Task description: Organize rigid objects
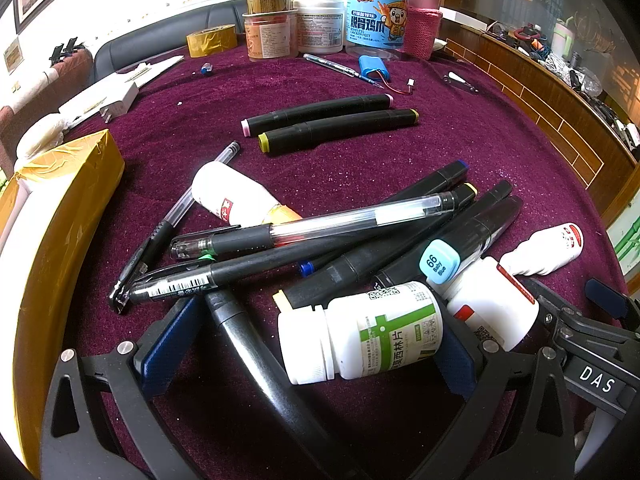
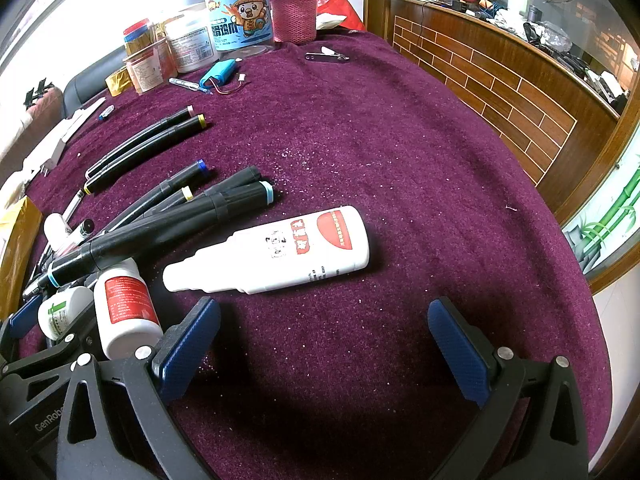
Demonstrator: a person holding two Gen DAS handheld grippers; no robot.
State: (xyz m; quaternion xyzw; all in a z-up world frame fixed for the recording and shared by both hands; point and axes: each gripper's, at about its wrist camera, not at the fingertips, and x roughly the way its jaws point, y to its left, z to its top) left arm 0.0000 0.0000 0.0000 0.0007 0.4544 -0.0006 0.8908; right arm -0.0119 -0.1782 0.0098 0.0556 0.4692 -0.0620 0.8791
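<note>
Purple velvet tablecloth (image 2: 400,160), brown tape roll (image 1: 211,40), snack jar (image 1: 376,12), wooden counter (image 2: 500,80)

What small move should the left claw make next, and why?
Probably shut the left claw on the green-label bottle: the bottle lies on its side between the open blue pads, though a black pen shares the gap, so shut slowly.

I saw a heap of black markers and gel pens (image 1: 320,240) crossing one another on the purple cloth, a green-labelled white pill bottle (image 1: 360,338) on its side against them, a red-labelled bottle (image 2: 126,308) beside it, and a white spray bottle (image 2: 276,250) lying apart.
</note>
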